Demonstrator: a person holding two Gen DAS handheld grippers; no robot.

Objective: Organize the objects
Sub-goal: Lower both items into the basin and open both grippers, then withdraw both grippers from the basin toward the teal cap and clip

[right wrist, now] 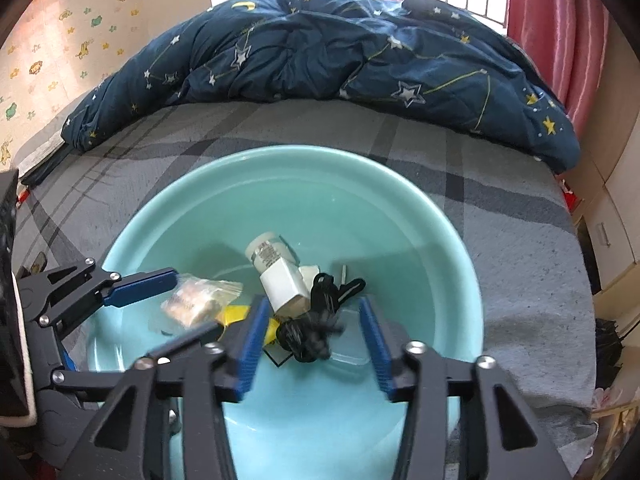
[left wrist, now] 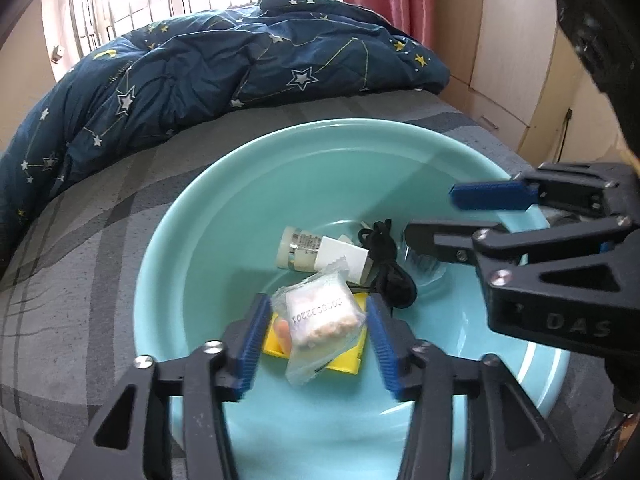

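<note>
While both tools hang over the teal basin [left wrist: 248, 168] on the bed [left wrist: 100, 216], we judge the step in hand to be the picking of items out of its bottom. Our left tool [left wrist: 316, 340] stands open, its blue pads on either side of the clear snack packet [left wrist: 320, 320] and not visibly pressing it; the packet lies on a yellow box [left wrist: 347, 360] at the near side of the heap. Our right tool [right wrist: 314, 344] is open too, its jaws spread around the black cord bundle [right wrist: 310, 334]. Just beyond lie a white charger [right wrist: 282, 284] and a small white bottle [right wrist: 266, 250], touching one another. Next, we think, the left tool must close on the packet alone and lift straight up, since the thin film may slip or drag the box along.
</note>
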